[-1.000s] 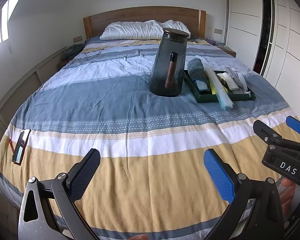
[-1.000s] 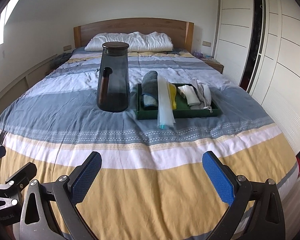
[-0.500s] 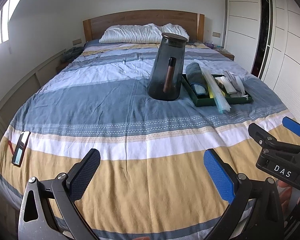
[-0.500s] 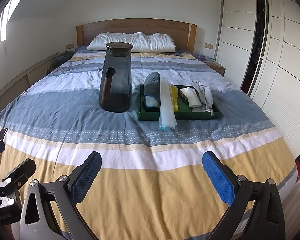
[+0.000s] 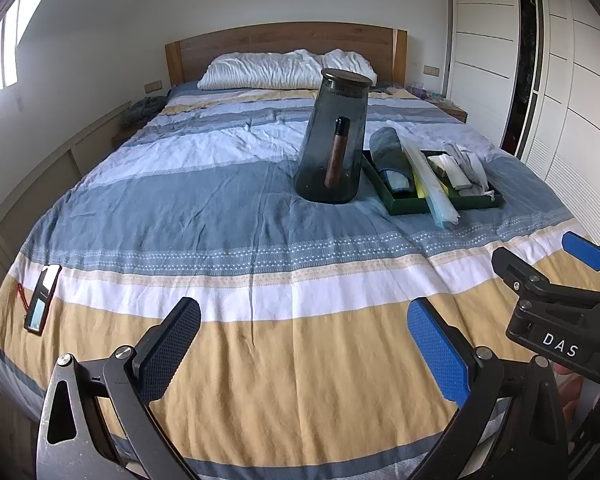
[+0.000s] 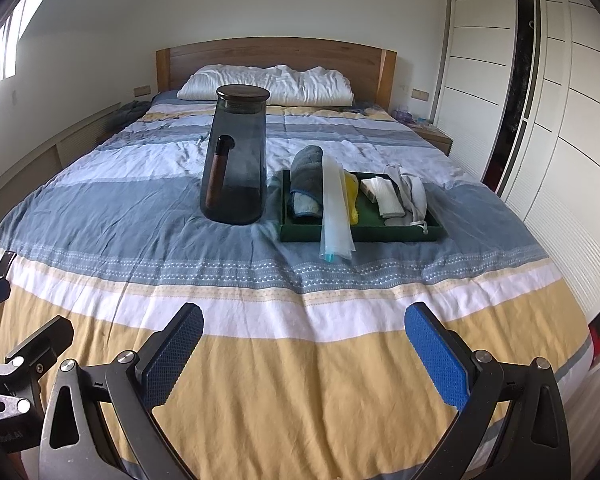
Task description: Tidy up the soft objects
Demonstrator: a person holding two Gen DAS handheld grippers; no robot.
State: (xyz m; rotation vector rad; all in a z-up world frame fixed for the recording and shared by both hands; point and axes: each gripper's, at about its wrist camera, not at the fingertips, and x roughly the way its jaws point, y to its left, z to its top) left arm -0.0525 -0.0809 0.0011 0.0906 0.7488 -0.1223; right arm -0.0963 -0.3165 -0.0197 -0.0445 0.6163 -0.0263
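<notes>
Dark glass pitcher (image 6: 236, 160) upright mid-bed (image 6: 300, 380), phone (image 5: 42, 298) nr left edge, white pillows (image 6: 266, 84).

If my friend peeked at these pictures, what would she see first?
Probably the tall smoky-grey glass jug with a dark lid, standing upright in the middle of the striped bed cover. Right beside it sits a dark green tray full of rolled cloths, with a long clear plastic bag hanging over its front edge.
</notes>
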